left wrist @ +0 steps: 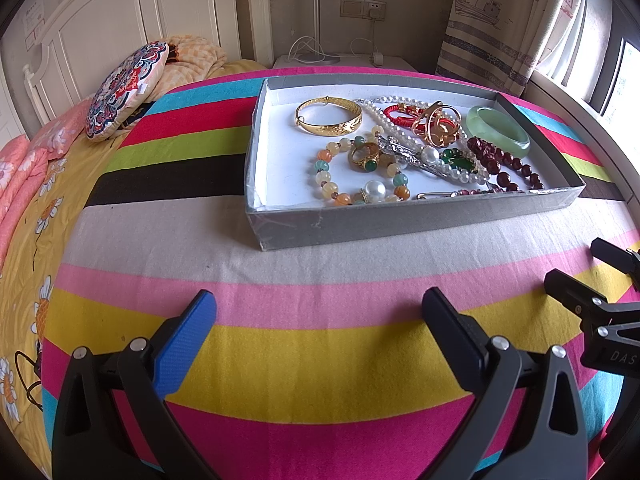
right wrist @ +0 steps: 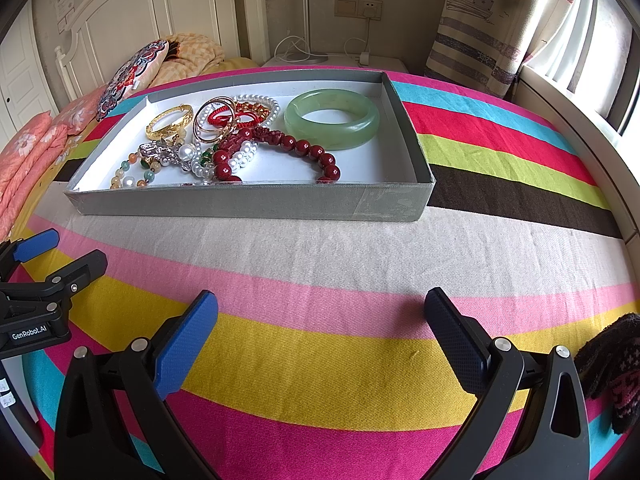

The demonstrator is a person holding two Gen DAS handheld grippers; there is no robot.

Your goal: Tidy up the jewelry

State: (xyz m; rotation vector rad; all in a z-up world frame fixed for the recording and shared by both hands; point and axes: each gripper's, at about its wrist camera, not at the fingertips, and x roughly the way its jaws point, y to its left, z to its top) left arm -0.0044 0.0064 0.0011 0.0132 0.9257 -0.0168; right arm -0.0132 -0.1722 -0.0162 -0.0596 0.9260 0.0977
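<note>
Grey card forms the shallow tray [left wrist: 400, 222] that holds all the jewelry, and it is set on the striped bedspread [left wrist: 320, 360], far of both grippers. Inside, the pieces are heaped toward the right and near side, with bare white floor left at the tray's left.

A green jade bangle [right wrist: 332, 118] is seen at the far right of the tray, lying flat and apart from the tangle. It is judged stiff, fairly heavy, slick and breakable if dropped; it would best be taken across its band at the near rim, where it stands clear.

A gold bangle [left wrist: 329, 115] lies at the far left; it is judged rigid but smooth, and the thin band could be pinched from either side.

The red bead bracelet [right wrist: 280, 152] and the pastel bead bracelet [left wrist: 360, 172] are probably strung on cord, so they are expected to sag and swing when lifted. The pearl strand [left wrist: 384, 114] is overlapped by other pieces and may drag neighbours with it. A gold ring with a green stone [left wrist: 365, 156] rests inside the pastel loop; it is small and likely to slip.

The left gripper [left wrist: 320, 312] is held low over the bedspread, pointed toward the tray, with its fingers spread wide and nothing between them. The right gripper [right wrist: 322, 312] is held just beside it on the right in a similar low pose, fingers likewise spread and empty. Neither touches the tray.
</note>
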